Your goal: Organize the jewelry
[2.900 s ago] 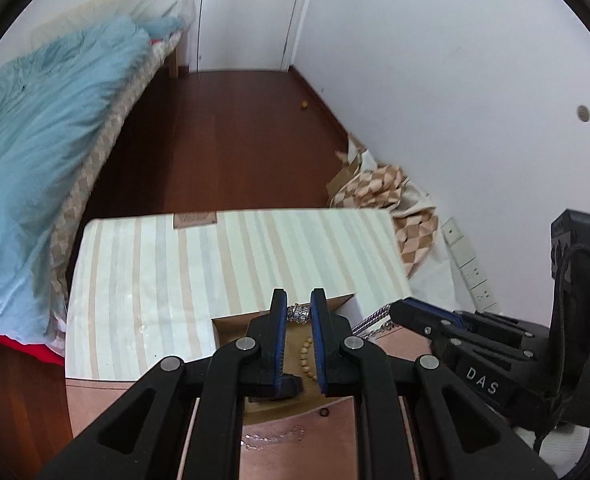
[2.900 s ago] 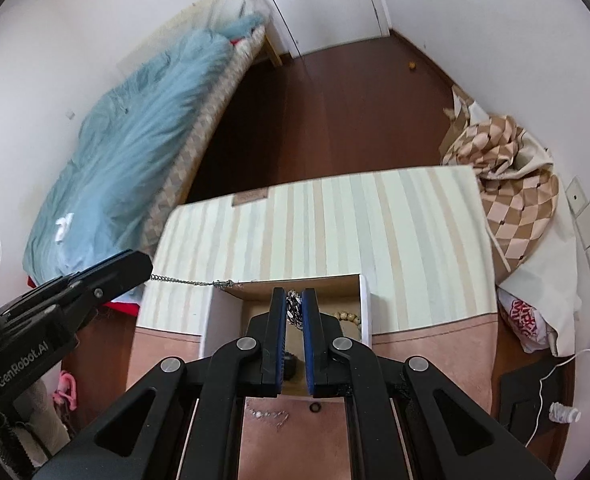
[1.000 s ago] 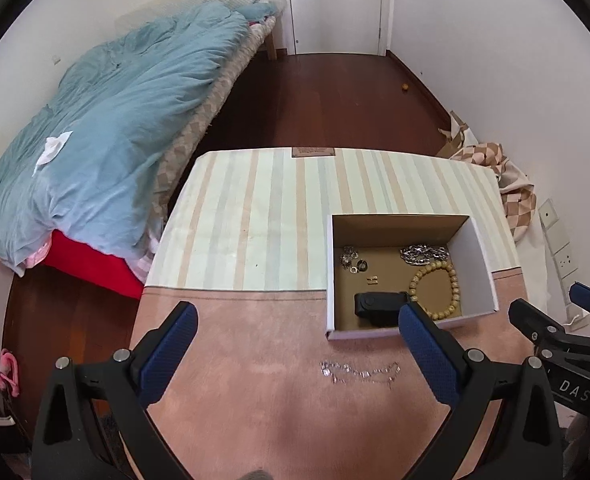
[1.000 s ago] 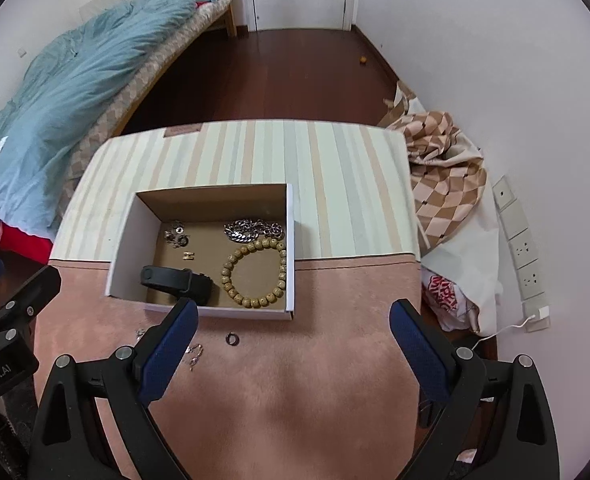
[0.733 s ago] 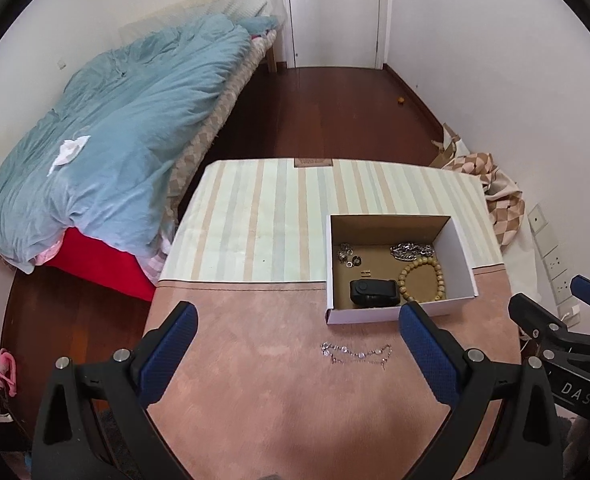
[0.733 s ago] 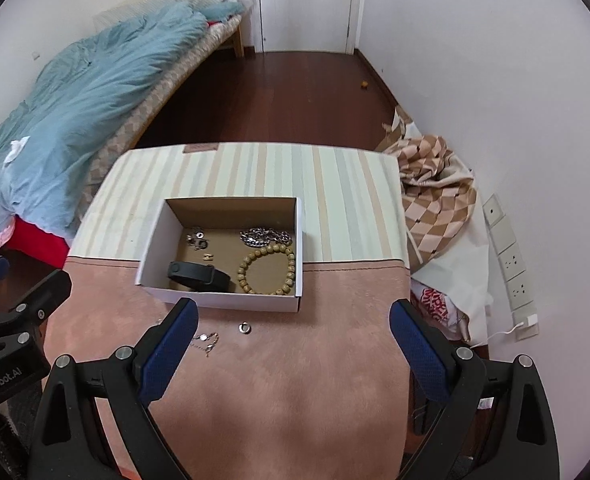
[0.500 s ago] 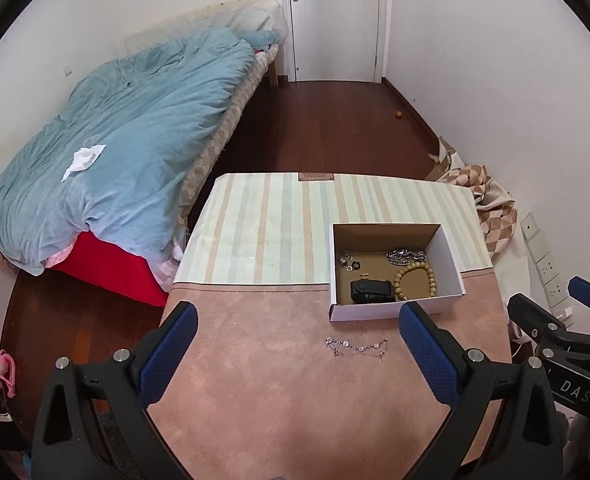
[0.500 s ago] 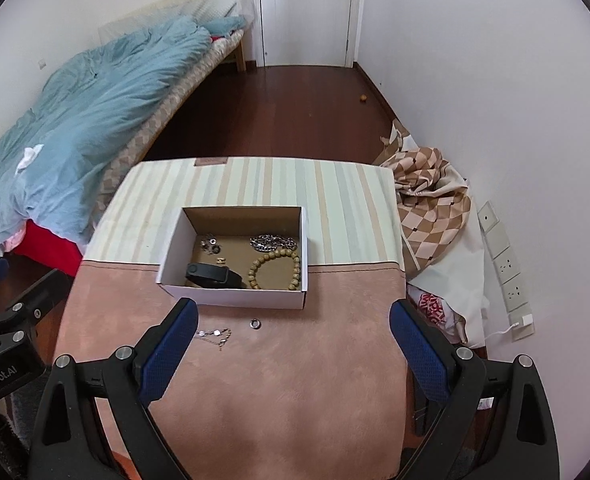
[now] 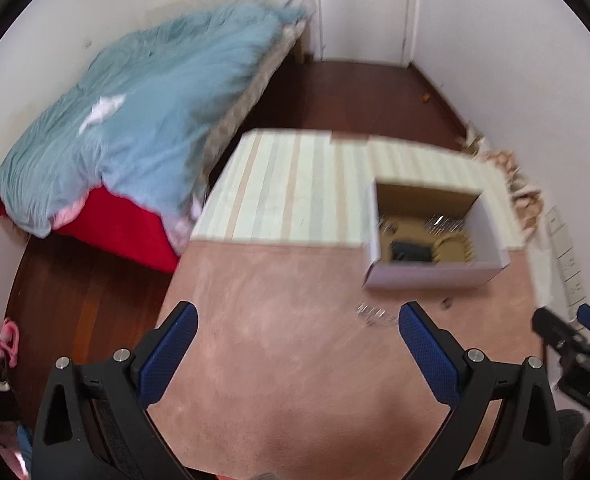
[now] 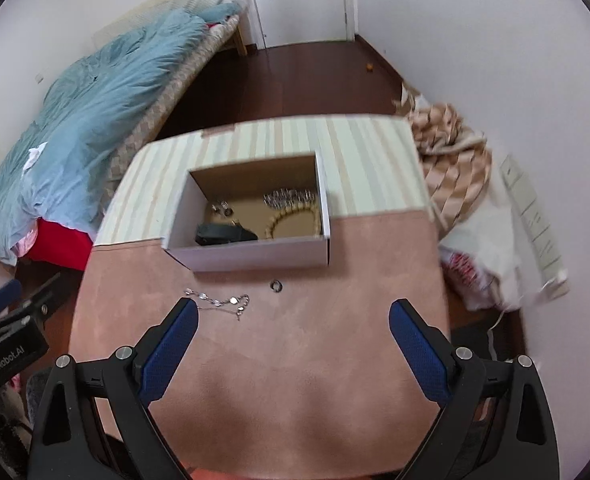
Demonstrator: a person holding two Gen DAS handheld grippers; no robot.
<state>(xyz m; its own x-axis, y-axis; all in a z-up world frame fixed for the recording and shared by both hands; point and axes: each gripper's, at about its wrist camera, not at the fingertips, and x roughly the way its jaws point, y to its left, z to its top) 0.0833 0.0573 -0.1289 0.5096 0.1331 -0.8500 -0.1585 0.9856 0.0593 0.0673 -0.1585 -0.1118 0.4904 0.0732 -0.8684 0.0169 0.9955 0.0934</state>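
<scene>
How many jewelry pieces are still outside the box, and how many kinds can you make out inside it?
Outside, on the table:
chain: 1
ring: 1
Inside the box:
bead bracelet: 1
silver chain: 1
black band: 1
small pieces: blurred, count unclear
Total countable: 5

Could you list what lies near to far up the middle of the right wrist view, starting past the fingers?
Silver chain bracelet → small ring → white cardboard box → striped cloth → dark wooden floor → white door.

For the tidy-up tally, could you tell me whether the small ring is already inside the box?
No, the ring lies on the pink cloth just outside the box.
</scene>
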